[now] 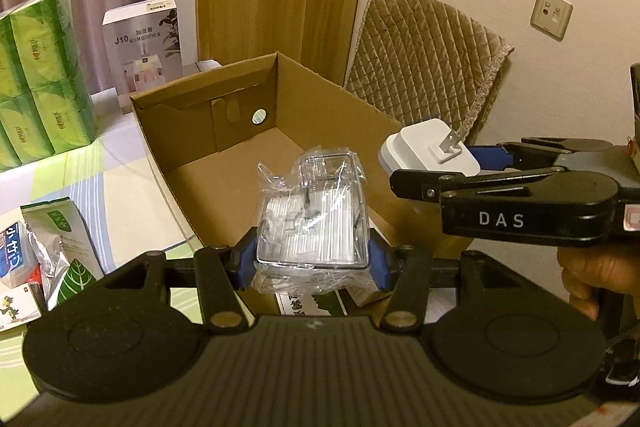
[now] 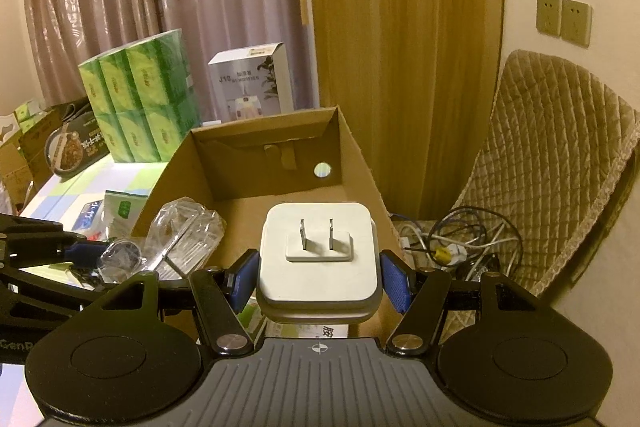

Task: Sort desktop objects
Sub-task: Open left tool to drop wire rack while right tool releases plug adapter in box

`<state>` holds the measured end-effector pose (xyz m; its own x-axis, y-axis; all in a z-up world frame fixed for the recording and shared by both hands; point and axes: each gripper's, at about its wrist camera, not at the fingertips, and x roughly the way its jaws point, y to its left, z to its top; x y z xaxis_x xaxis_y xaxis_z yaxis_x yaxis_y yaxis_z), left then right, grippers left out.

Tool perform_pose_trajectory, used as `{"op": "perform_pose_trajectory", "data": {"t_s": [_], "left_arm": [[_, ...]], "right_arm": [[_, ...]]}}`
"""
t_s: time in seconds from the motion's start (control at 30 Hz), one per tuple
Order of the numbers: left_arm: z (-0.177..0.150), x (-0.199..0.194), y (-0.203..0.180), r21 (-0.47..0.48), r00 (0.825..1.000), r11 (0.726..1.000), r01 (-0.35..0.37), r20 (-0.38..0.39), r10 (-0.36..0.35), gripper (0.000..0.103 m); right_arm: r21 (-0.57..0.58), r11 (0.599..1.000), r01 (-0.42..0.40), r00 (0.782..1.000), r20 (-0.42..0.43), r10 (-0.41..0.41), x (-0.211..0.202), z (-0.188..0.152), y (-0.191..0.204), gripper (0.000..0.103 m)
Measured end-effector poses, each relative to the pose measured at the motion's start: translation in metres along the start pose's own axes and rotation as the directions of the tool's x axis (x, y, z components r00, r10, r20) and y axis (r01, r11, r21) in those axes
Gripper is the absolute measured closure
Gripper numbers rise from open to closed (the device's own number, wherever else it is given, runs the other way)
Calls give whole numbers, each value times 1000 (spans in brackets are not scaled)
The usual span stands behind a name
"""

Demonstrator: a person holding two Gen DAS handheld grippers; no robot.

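Carrying two objects toward the cardboard box (image 1: 224,131), the person is bringing both grippers over its open top.

Left wrist view: the left gripper (image 1: 312,259) is sitting at lower centre of the frame, its blue pads (image 1: 244,259) pressing on either side of a clear plastic case (image 1: 316,223) wrapped in crinkled film. The case is hanging above the box floor at frame centre. The right gripper (image 1: 424,163) is entering from the right edge, clamped on a white plug adapter (image 1: 430,151) over the box's right wall. Judging from this, a clean drop is calling for lowering each object well inside the walls before the jaws are parted, and keeping the two tools apart so they are not colliding.

Right wrist view: the adapter (image 2: 318,259) is filling lower centre, prongs pointing forward, gripped at both flanks by the blue pads (image 2: 394,283). The box (image 2: 256,163) is lying just beyond it. The wrapped case (image 2: 176,239) is showing at left.
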<state>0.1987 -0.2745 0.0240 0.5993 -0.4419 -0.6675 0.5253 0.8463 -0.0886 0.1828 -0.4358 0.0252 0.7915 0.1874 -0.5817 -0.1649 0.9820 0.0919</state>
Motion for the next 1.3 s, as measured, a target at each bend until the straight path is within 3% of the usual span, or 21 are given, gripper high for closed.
{"op": "perform_pose_trajectory", "data": {"t_s": [0.1,0.17,0.57,1.07,1.3], "left_arm": [[1,2,1,-6,1000,1000,-8,2,8,53],[1,2,2,-16,1000,1000,-25,8,25,44],[-10,-28,18,-65,998,997,-33,50,37,44],[-24,-38,23,-90,998,995,-44,43,48,43],[-26,-38,24,-101,998,994,-47,44,52,40]], "right_arm": [[2,1000,2,1000,1,-2,-1,0,0,41],[2,1000,4,1000,2,-4,-1,0,0,41],[-1,1000,-2,1000,-5,2,-2,-2,5,41],[-26,1000,-15,1000,-17,14,4,1,17,41],[-26,999,-20,999,29,21,4,4,18,37]]}}
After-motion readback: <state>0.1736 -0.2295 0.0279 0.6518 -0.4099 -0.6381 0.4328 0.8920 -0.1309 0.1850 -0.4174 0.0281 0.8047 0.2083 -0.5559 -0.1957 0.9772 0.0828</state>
